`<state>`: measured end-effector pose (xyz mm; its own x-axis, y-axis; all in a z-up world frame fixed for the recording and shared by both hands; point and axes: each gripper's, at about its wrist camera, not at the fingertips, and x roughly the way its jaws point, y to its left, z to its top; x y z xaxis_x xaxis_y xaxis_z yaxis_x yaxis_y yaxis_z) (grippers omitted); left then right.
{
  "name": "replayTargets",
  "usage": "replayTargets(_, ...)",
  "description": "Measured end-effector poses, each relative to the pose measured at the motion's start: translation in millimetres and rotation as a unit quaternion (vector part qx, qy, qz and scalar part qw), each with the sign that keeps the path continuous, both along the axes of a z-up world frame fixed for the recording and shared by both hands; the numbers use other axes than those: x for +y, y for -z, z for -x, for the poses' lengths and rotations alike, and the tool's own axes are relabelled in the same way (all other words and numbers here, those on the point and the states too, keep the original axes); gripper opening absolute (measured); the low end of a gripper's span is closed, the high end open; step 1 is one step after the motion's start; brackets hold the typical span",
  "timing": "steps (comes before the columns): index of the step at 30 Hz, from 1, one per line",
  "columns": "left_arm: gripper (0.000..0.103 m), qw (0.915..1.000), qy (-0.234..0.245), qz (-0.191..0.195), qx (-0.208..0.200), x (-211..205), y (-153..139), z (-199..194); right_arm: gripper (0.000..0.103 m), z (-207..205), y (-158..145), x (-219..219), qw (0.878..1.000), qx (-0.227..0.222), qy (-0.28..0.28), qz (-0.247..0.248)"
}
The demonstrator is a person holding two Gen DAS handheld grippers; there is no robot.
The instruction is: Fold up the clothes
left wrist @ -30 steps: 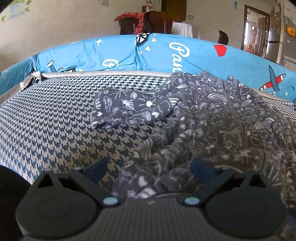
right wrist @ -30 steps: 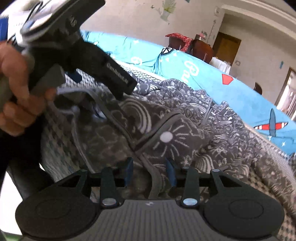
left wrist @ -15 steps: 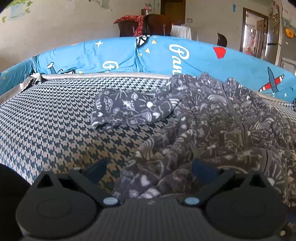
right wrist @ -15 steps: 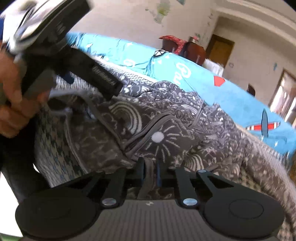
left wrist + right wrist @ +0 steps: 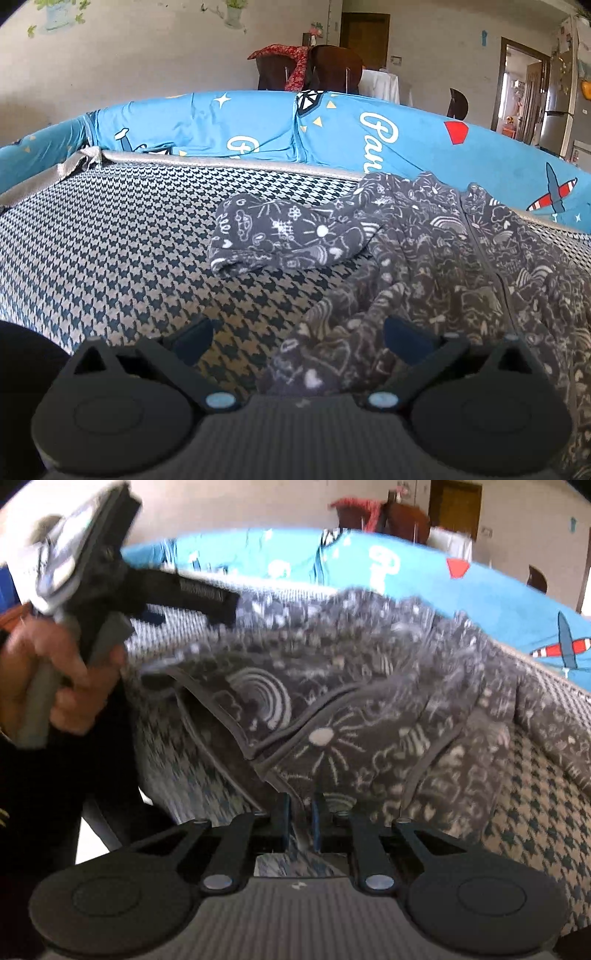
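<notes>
A dark grey fleece garment point(image 5: 436, 266) with white doodle prints lies crumpled on the houndstooth bed cover point(image 5: 122, 258); one sleeve point(image 5: 280, 236) sticks out to the left. My left gripper point(image 5: 295, 338) hangs open over the garment's near edge, fabric lying between its wide-apart fingers. In the right wrist view the same garment point(image 5: 369, 709) shows its grey-trimmed edge, and my right gripper point(image 5: 300, 821) is shut on that edge. The other gripper point(image 5: 110, 587), held by a hand point(image 5: 48, 686), is at upper left above the cloth.
A blue printed cushion wall point(image 5: 332, 133) rims the far side of the bed. Behind it stand dark chairs point(image 5: 332, 70) with a red cloth and a doorway point(image 5: 524, 85). Bare houndstooth cover point(image 5: 535, 812) lies to the right of the garment.
My right gripper has closed from open onto the garment's trimmed edge and pulled it. The left gripper has lifted slightly and stayed open.
</notes>
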<state>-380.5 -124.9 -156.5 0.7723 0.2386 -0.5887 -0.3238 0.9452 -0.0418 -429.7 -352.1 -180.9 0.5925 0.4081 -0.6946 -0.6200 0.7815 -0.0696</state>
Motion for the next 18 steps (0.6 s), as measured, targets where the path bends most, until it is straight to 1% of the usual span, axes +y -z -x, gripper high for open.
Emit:
replayTargets(4,0.103,1.0,0.007,-0.006,0.004,-4,1,0,0.014,-2,-2,-4,1.0,0.011,0.0,-0.008)
replayTargets(7,0.103,0.9997,0.019,-0.018,-0.001,-10,1,2,0.014,-1,-1,-5,1.0,0.013,-0.001,-0.007)
replayTargets(11,0.103,0.9977,0.052,-0.042,-0.01,-25,0,5,0.015,-1,-2,-11,0.999,0.028,-0.003,-0.031)
replayTargets(14,0.103,0.9952,0.078,-0.06,0.009,-37,7,1,0.015,-1,-4,-16,0.998,0.04,-0.004,-0.053)
replayTargets(16,0.103,0.9937,0.079,-0.069,0.037,-42,15,-6,0.015,1,-7,-20,0.997,0.038,-0.001,-0.067)
replayTargets(18,0.103,0.9923,0.071,-0.081,0.061,-43,23,-11,0.015,3,-11,-25,0.996,0.035,0.002,-0.081)
